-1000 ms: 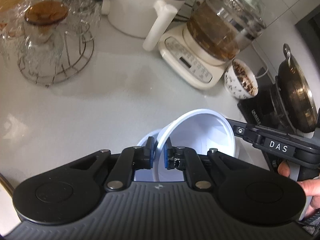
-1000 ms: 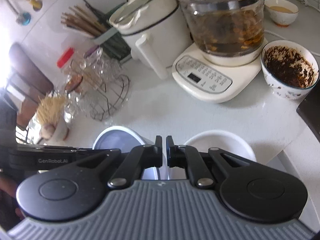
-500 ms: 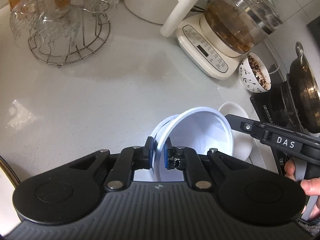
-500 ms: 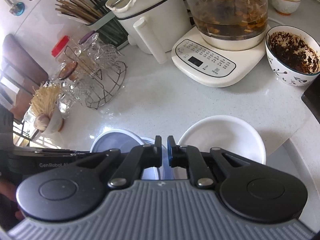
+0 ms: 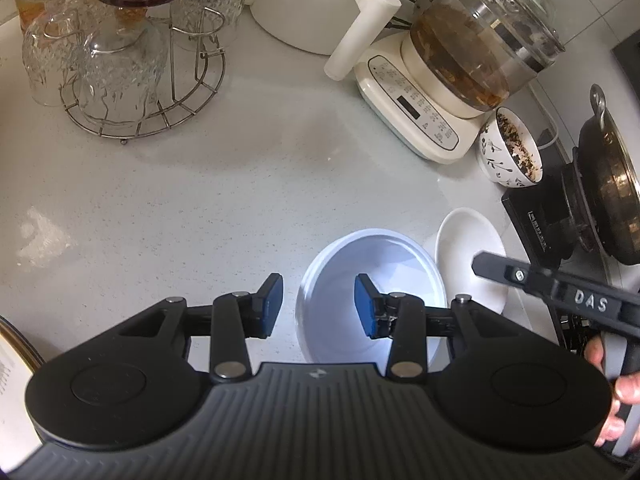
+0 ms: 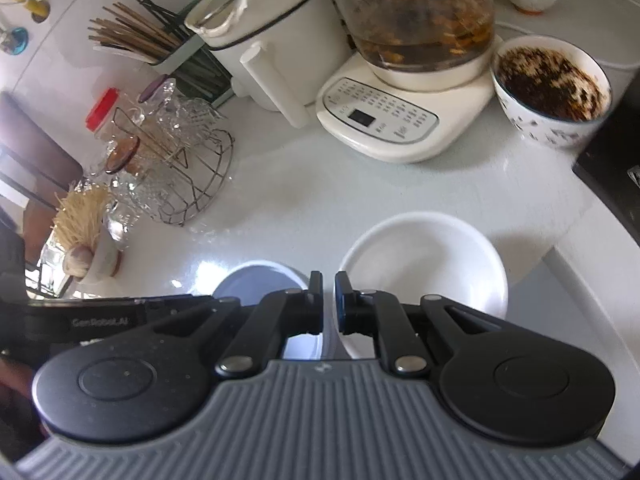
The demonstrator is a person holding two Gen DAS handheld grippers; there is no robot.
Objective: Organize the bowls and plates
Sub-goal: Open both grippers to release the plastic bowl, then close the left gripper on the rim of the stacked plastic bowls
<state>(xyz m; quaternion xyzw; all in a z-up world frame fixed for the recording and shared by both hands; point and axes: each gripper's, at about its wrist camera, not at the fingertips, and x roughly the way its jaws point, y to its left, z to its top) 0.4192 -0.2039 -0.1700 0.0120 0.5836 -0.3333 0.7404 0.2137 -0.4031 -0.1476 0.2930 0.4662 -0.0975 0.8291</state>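
A pale blue bowl [image 5: 372,292] sits level on the grey counter [image 5: 200,208], just in front of my left gripper [image 5: 318,306]. That gripper's jaws are opening; the bowl's left rim lies between the blue pads [image 5: 270,306], which do not touch it. A white bowl [image 5: 468,256] stands right beside it. In the right wrist view the same pale blue bowl [image 6: 256,280] and white bowl [image 6: 424,264] lie behind my right gripper [image 6: 328,304], which is shut with nothing between its fingers.
A wire rack of glasses [image 5: 120,60] stands at the back left. A white pot [image 5: 320,4], a glass kettle on its base [image 5: 460,64] and a patterned bowl of dregs [image 5: 512,148] line the back. A black pan [image 5: 612,184] sits on a stove at right.
My left gripper's jaws have opened and let go of the pale blue bowl, which was held tilted over another and now rests level. The right gripper stays shut.
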